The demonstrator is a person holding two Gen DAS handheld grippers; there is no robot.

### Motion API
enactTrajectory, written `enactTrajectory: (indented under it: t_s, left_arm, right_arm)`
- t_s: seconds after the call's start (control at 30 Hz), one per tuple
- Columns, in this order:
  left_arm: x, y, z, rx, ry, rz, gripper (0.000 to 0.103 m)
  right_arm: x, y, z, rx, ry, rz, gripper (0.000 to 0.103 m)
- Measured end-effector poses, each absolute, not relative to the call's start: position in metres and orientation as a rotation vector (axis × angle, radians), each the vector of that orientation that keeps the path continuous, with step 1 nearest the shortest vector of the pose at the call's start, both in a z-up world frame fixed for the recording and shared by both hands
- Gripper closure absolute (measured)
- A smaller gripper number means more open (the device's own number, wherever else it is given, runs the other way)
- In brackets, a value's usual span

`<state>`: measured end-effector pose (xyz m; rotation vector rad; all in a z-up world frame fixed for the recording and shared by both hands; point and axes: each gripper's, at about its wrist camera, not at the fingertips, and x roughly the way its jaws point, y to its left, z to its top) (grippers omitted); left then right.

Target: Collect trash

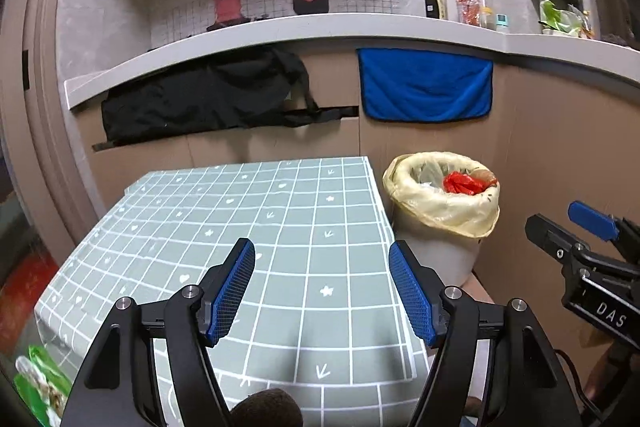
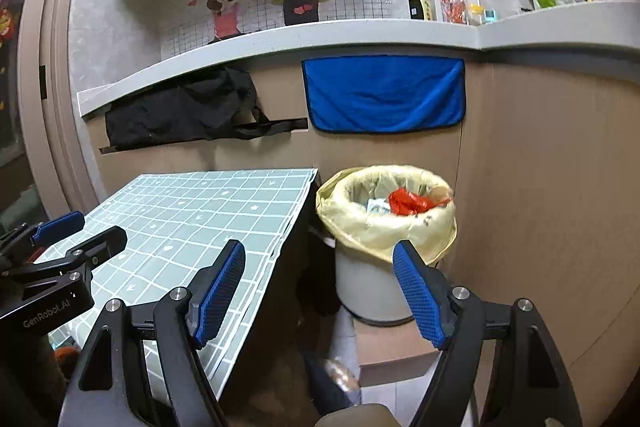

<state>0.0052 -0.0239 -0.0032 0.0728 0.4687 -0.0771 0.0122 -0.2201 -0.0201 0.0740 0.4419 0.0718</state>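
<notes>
Left gripper [image 1: 322, 291] and right gripper [image 2: 319, 293], jaws wide apart and empty, above the checked table [image 1: 248, 227]; lined trash bin [image 2: 386, 227] at right.

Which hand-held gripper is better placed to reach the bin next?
Right. The right hand-held gripper is open and empty and frames the lined bin; the left hand-held gripper, also open, points over the checked tablecloth.

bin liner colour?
Pale yellow, translucent plastic liner folded over the rim of the white trash bin. Clearest in the right wrist view.
</notes>
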Motion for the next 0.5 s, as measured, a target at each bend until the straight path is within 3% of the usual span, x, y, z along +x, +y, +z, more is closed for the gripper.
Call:
enactTrajectory:
  t_s: [0.5]
  left_arm:
    - [0.000, -0.013, 0.005, 0.025, 0.434, -0.062, 0.033]
  right_arm:
    - [0.003, -0.209, -0.021, 0.039, 0.436, 0.074, 0.029]
